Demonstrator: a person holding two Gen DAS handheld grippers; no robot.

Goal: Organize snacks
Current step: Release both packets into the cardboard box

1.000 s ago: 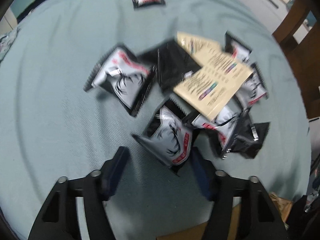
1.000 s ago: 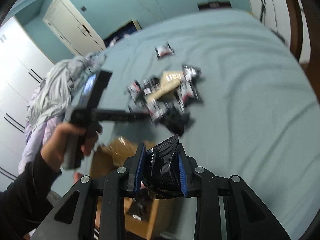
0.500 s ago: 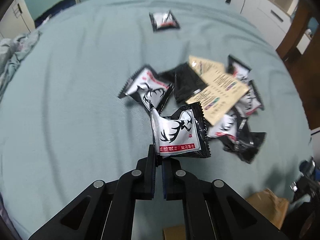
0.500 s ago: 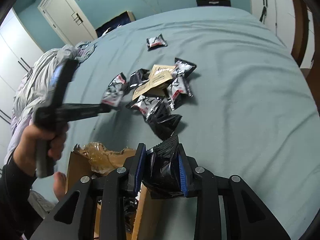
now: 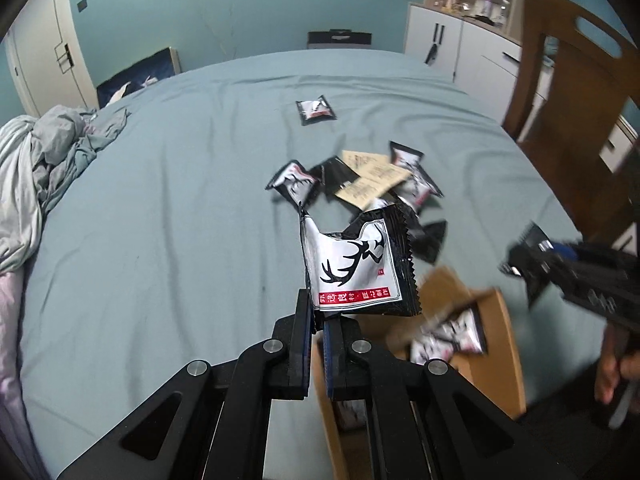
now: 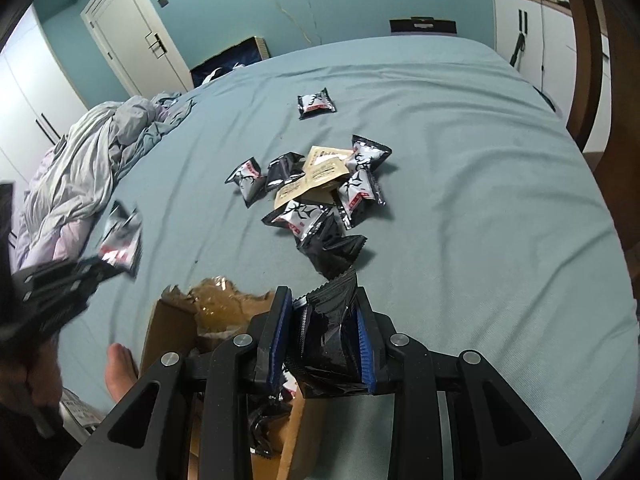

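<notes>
My left gripper (image 5: 317, 312) is shut on a black-and-white deer-print snack packet (image 5: 354, 268) and holds it in the air beside the open cardboard box (image 5: 492, 344). My right gripper (image 6: 322, 334) is shut on a black snack packet (image 6: 330, 340) above the same box (image 6: 168, 328). A pile of several deer-print packets and a beige packet (image 6: 320, 172) lies on the blue bed (image 6: 460, 160). One packet (image 6: 316, 103) lies apart, farther back. The left gripper with its packet (image 6: 120, 240) shows blurred at the left of the right wrist view.
The box holds at least one packet (image 5: 448, 336). A heap of grey bedding (image 6: 88, 160) lies at the bed's left. A wooden chair (image 5: 580, 120) and white cabinets (image 5: 452, 40) stand to the right. A bare foot (image 6: 118, 372) is by the box.
My left gripper closed on a deer-print packet from the pile, lifted it and carried it back toward the box. My right gripper kept its hold on the black packet and moved over the box.
</notes>
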